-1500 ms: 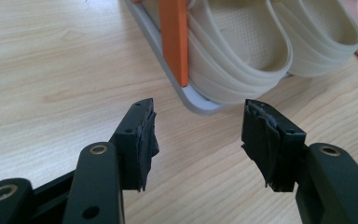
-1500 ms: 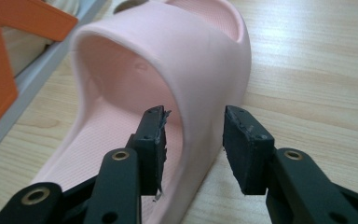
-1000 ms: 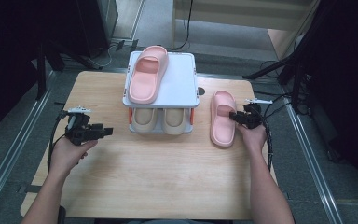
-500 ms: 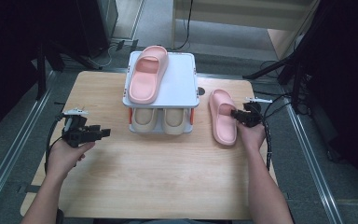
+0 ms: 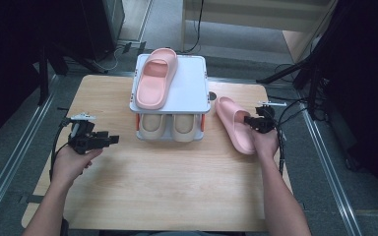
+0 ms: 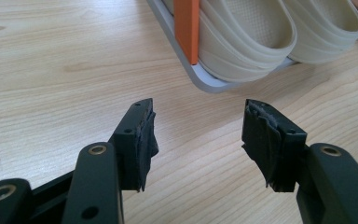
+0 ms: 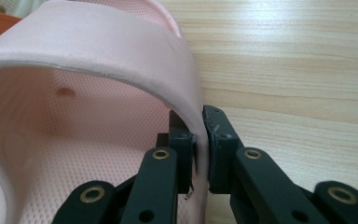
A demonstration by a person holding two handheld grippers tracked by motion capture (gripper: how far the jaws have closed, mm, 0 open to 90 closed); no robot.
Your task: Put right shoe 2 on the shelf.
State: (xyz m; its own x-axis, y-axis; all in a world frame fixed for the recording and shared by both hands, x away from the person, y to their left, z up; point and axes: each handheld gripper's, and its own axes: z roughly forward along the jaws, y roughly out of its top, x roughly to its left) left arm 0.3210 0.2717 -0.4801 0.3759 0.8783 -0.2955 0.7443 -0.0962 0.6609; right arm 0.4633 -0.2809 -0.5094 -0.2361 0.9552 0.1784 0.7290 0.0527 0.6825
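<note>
Pink slipper, at three o'clock of the shoe rack, has its strap pinched by the right gripper. Left gripper, jaws spread and empty, sits at nine o'clock.

Grey floor around table, black cables at right side

Right gripper: jaws closed on the side wall of the pink slipper, one jaw inside, one outside. Slipper strap arched across upper left of frame; dotted footbed at lower left. Wooden table at right.
</note>
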